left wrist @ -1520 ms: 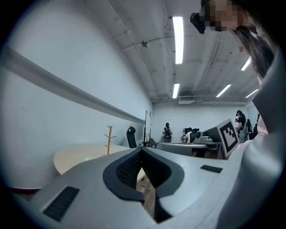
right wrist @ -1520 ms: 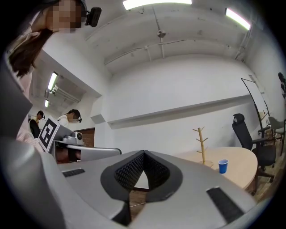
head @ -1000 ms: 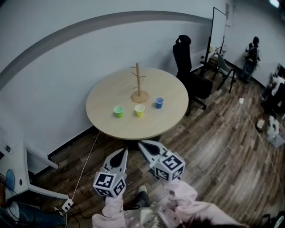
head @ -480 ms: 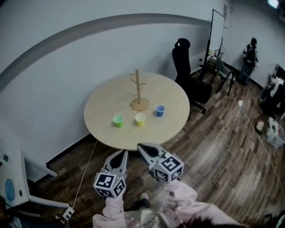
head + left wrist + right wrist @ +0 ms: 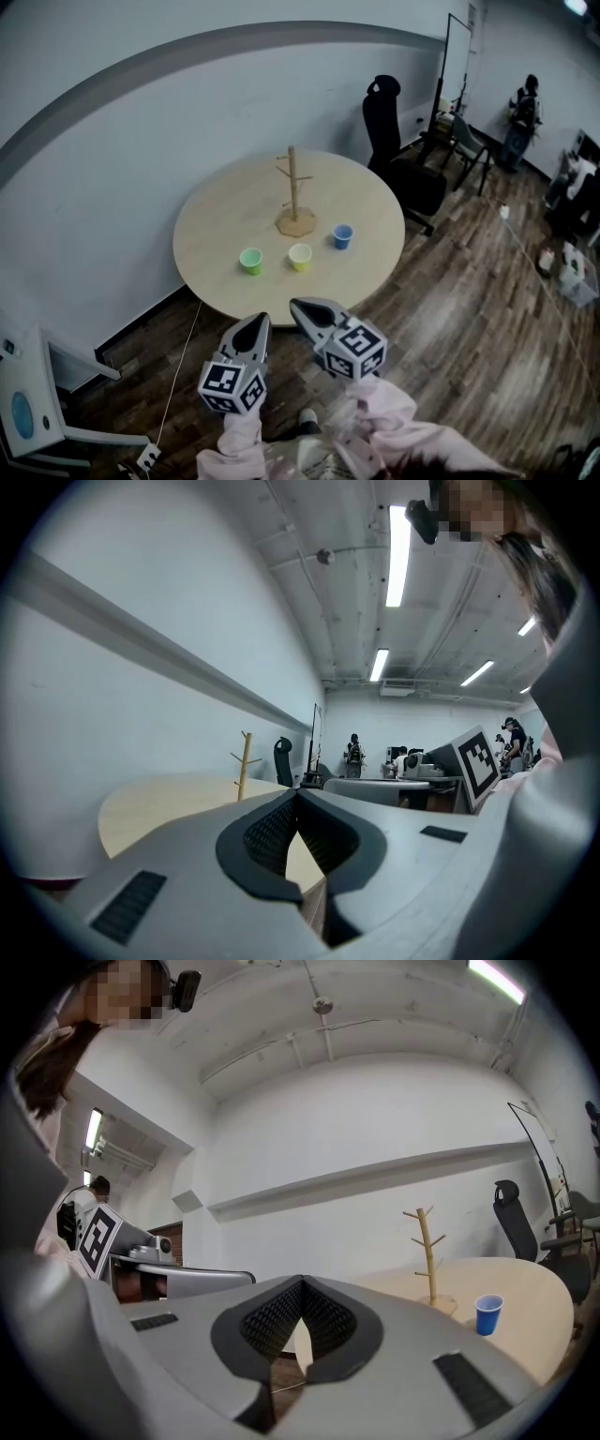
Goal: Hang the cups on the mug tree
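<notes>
While the whole scene sits on a dark wood floor (image 5: 469,309) with a plain white wall (image 5: 112,141) curving behind it, the biggest thing in play is the round light-wood table (image 5: 225,211), pushed up close to that wall. A black office chair (image 5: 398,150) is parked just past the table's far right edge.

The mug tree (image 5: 294,197) stands upright on its base, a bit past the middle of the table top, and all its pegs are bare.

Next down in size, the grippers. The left gripper (image 5: 256,323) and right gripper (image 5: 300,307) are side by side over the floor at the near edge of the table, both pointing toward it. Left gripper's jaws are pressed together at the tips with nothing between them. Same for the right: tips meeting, nothing held.

Smallest stuff: three cups sit upright in a loose row in front of the tree, well apart from each other. The green cup (image 5: 250,260) is on the left, the yellow cup (image 5: 300,256) in the middle, and the blue cup (image 5: 343,235) on the right, nearest the tree's base but not touching it.
</notes>
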{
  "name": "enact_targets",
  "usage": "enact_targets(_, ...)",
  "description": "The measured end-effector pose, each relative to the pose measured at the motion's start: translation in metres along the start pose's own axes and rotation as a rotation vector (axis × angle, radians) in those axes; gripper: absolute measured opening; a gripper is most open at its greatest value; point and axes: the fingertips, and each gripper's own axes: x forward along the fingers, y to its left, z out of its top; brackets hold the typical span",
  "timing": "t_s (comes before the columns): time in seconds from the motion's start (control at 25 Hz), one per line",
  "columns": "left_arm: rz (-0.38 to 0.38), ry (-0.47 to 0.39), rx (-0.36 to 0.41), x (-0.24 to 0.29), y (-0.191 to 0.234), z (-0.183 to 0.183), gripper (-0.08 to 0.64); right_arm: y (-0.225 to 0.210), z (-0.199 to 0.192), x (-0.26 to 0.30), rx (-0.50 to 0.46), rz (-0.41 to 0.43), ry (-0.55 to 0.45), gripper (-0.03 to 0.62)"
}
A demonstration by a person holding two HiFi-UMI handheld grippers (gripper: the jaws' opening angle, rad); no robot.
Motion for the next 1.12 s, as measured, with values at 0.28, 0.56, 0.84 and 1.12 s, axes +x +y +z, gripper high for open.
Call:
enact_targets(0.28, -0.026, 0.002, 0.004, 0.02, 0.025, 0.003, 0.002, -0.015, -0.002, 0.026, -0.002, -0.019, 0.014, -0.014)
enact_targets(0.56, -0.062, 0.009, 0.011, 0.037, 0.04, -0.001, 0.002, -0.029, -0.009, 0.046, -0.006, -0.061, 0.017, -0.014)
enact_targets(0.84, -0.07, 0.031, 0.014, 0.046, 0.056, -0.006, 0.002, -0.04, -0.017, 0.062, 0.013, -0.075, 0.025, -0.014)
enact_targets(1.12, -0.052, 0.044, -0.015, 0.055, 0.068, -0.015, 0.002, -0.046, -0.025, 0.075, 0.02, -0.054, 0.058, -0.014)
